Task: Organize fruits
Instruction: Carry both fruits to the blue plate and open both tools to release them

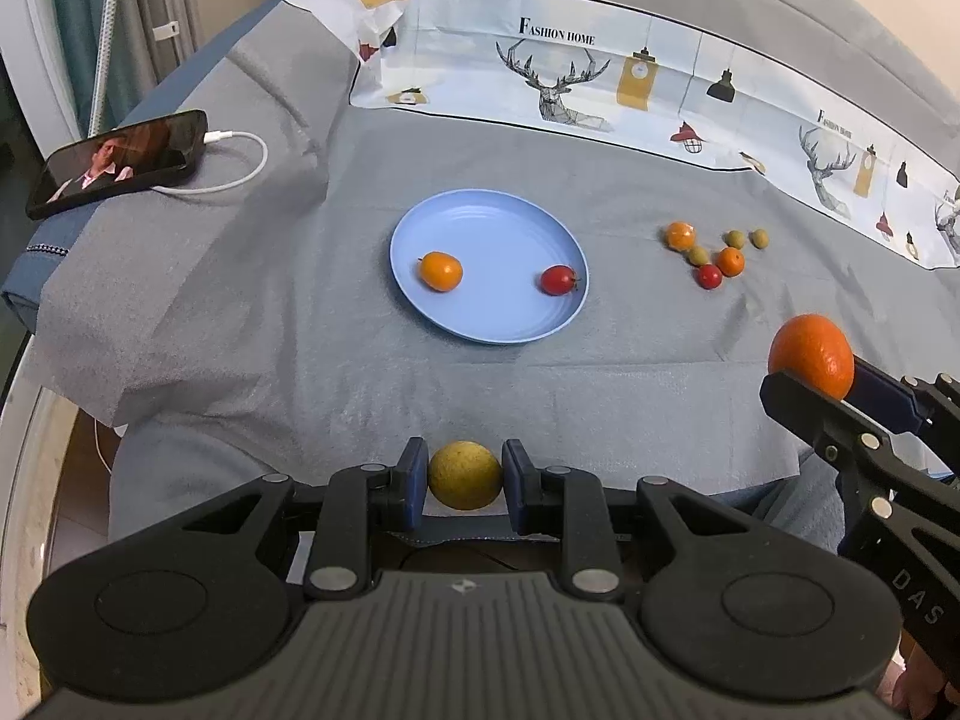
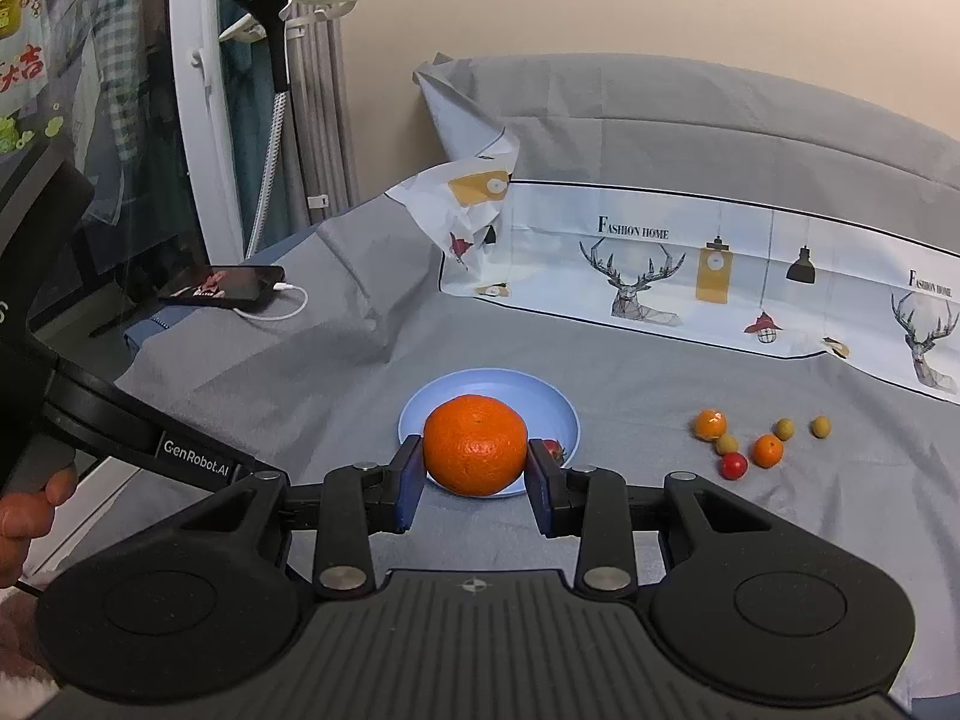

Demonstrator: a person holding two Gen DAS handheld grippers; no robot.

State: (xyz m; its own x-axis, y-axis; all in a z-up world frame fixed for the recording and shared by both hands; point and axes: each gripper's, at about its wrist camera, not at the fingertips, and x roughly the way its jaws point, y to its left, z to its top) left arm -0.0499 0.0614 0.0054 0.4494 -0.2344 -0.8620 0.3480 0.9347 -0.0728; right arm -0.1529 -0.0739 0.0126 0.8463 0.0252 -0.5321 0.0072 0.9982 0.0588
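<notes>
Yellow-green fruit [image 1: 465, 475] between left gripper [image 1: 465, 483] pads

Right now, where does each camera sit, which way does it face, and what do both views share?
Left wrist: sits on the left tongs, looks steeply down past a yellow-green fruit they grip, at the blue plate; the right tongs show at right.
Right wrist: sits on the right tongs, looks flatter across the bed past a gripped orange; a hand and the left tool show at left.
Shared: plate, loose fruit pile, phone, deer-print cloth.
</notes>
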